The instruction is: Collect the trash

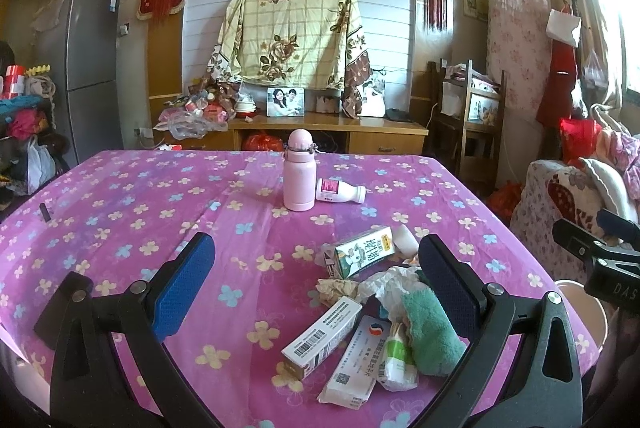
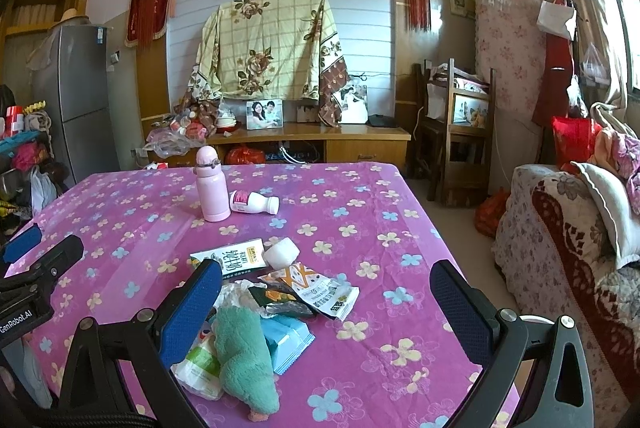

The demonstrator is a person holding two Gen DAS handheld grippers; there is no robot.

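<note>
A pile of trash lies on the pink flowered tablecloth (image 1: pixel 120 196): a green milk carton (image 1: pixel 362 254), crumpled tissue (image 1: pixel 384 284), a white barcode box (image 1: pixel 322 338), a flat white packet (image 1: pixel 354 364), a green cloth (image 1: pixel 430 328). In the right wrist view I see the carton (image 2: pixel 236 258), snack wrappers (image 2: pixel 316 292), a blue packet (image 2: pixel 290 342), the green cloth (image 2: pixel 244 352) and a white paper roll (image 2: pixel 282 252). My left gripper (image 1: pixel 316 280) is open above the pile. My right gripper (image 2: pixel 328 312) is open, over the wrappers. Both are empty.
An upright pink flask (image 1: pixel 299 170) and a lying white bottle (image 1: pixel 340 191) stand mid-table. A pale bin rim (image 1: pixel 584 312) shows beside the table's right edge. A sofa (image 2: pixel 568 240) is at the right, a cabinet (image 1: pixel 328 132) behind.
</note>
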